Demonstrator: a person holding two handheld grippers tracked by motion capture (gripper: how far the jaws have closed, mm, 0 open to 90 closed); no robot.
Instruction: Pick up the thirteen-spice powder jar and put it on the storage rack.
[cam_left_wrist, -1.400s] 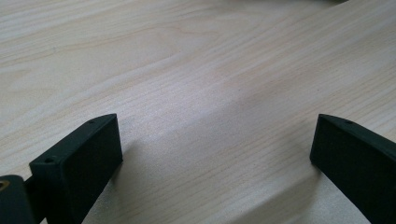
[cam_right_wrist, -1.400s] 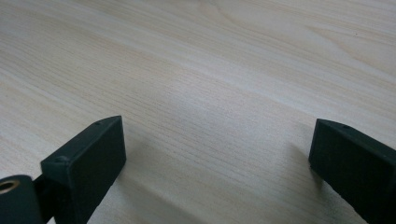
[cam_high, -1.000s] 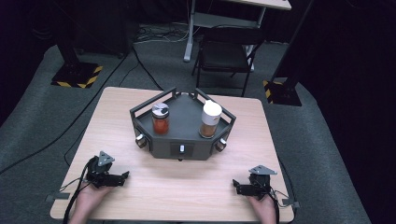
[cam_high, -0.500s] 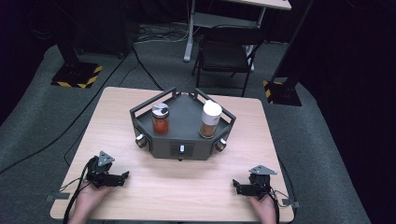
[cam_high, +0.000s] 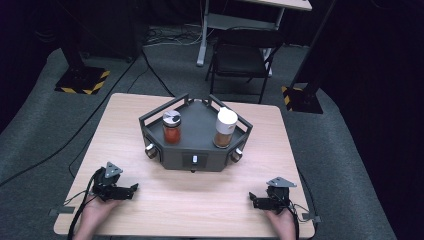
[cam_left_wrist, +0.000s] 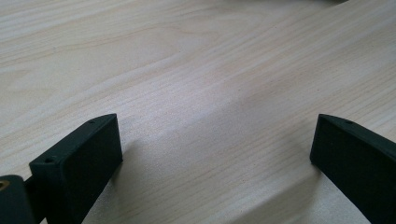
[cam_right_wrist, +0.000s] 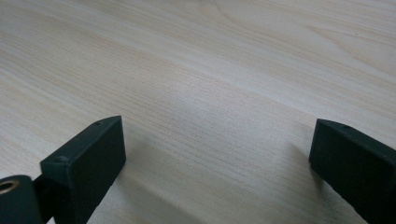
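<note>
Nothing has moved since the earlier frames: the left gripper and right gripper rest low in the frame, jaws spread, empty. The red-filled jar and white-capped jar stand mid-frame on the dark tray. Work seems unstarted; next likely comes a reach forward.

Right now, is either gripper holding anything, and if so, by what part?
Nothing is held. The left gripper and the right gripper both rest open on the table, jaws wide apart with bare wood between them, well short of the two jars on the grey tray.
</note>
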